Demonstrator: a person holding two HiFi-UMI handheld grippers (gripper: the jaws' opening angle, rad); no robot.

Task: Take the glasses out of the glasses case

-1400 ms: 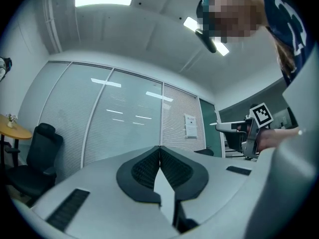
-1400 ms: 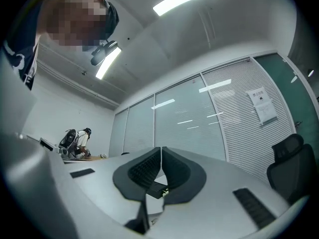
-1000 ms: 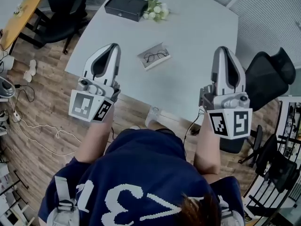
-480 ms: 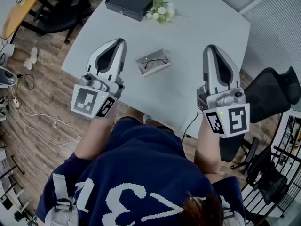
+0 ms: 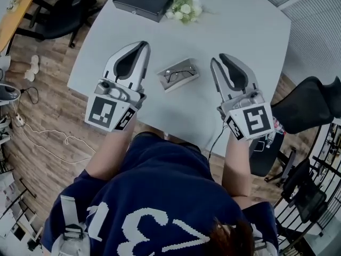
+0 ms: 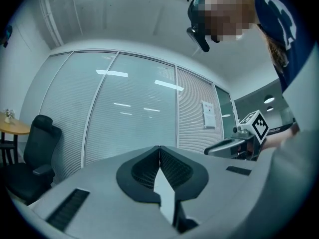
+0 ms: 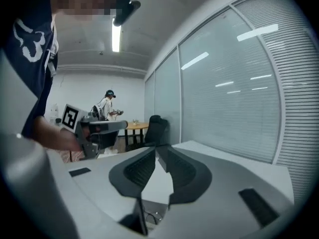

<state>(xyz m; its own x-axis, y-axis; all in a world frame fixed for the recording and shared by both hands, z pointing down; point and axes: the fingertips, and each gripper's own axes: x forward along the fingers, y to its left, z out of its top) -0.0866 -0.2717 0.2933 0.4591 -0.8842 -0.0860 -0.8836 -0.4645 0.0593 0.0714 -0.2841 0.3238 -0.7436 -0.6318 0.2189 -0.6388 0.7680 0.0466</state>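
Note:
An open glasses case (image 5: 178,74) lies on the pale grey table (image 5: 240,20), with dark-framed glasses (image 5: 179,72) lying in it. My left gripper (image 5: 145,44) hovers just left of the case, its jaws meeting at the tip (image 6: 159,147), with nothing between them. My right gripper (image 5: 219,58) hangs just right of the case, tilted slightly down. Its jaws are opening, with nothing between them (image 7: 155,147). In the right gripper view, the case and glasses (image 7: 150,216) show low down between the fingers.
A black box (image 5: 143,0) and a small bunch of white flowers (image 5: 185,7) sit at the table's far side. Black office chairs stand at the far left (image 5: 64,4) and the right (image 5: 309,103). The table's near edge runs just in front of the person.
Both grippers have moved forward over the table and closed in on the case from either side. The right one has dipped, and its jaws have parted.

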